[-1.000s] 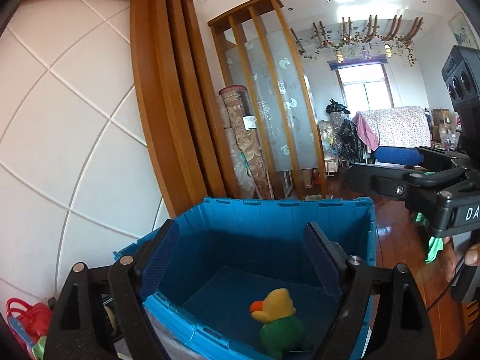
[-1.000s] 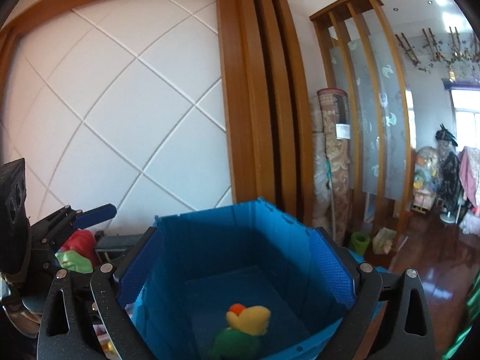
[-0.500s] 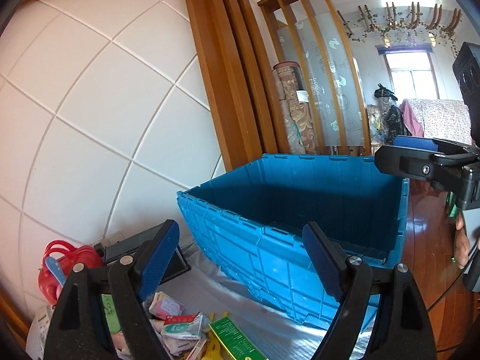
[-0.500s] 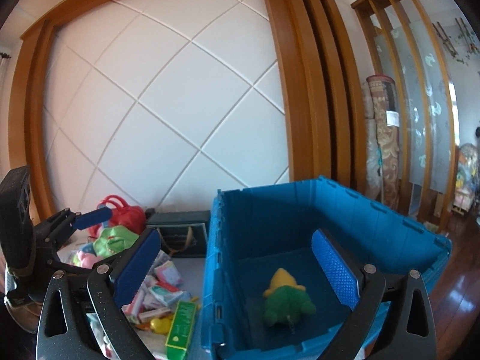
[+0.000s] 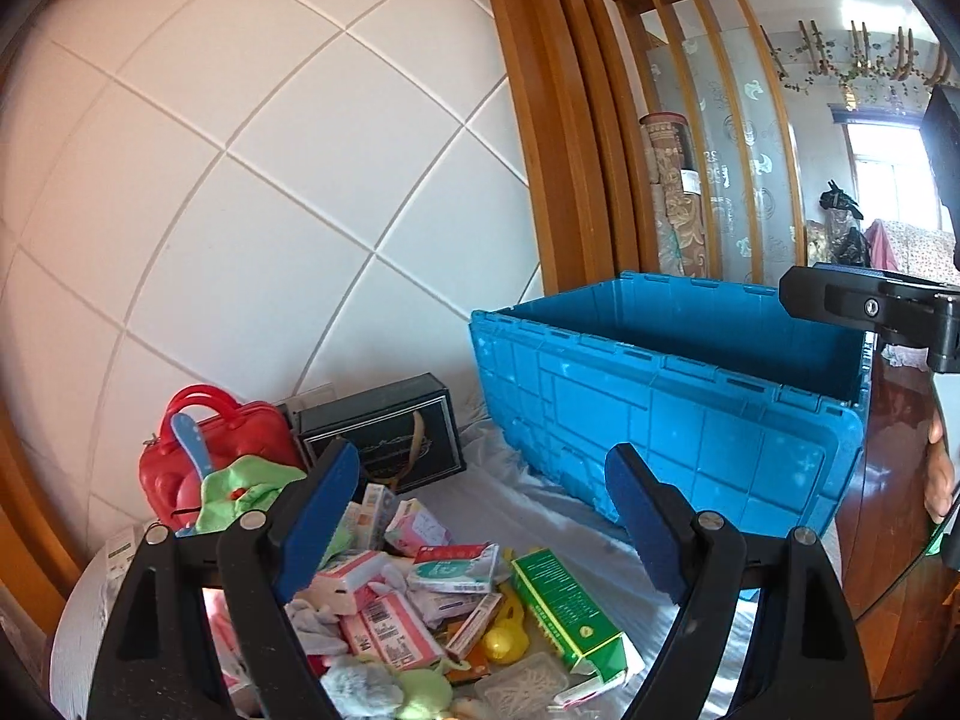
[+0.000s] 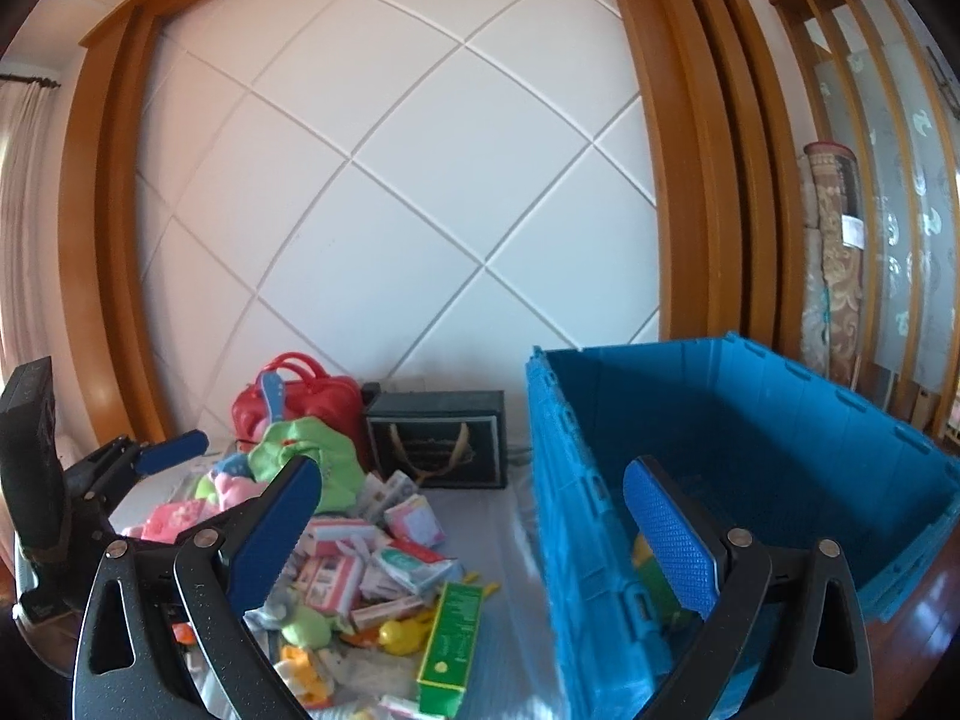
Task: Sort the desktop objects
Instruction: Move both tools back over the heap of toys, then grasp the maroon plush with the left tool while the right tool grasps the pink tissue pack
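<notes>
A: Both claws gape empty. The left claw (image 5: 480, 516) hovers nearest the heap, the green carton (image 5: 567, 615) just below, its long axis running away.

B: The right claw (image 6: 474, 516) straddles the blue crate (image 6: 750, 420) wall beyond.

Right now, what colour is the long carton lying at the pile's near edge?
Green, with a yellow-trimmed end: the long cardboard carton shows best in the left wrist view.
</notes>
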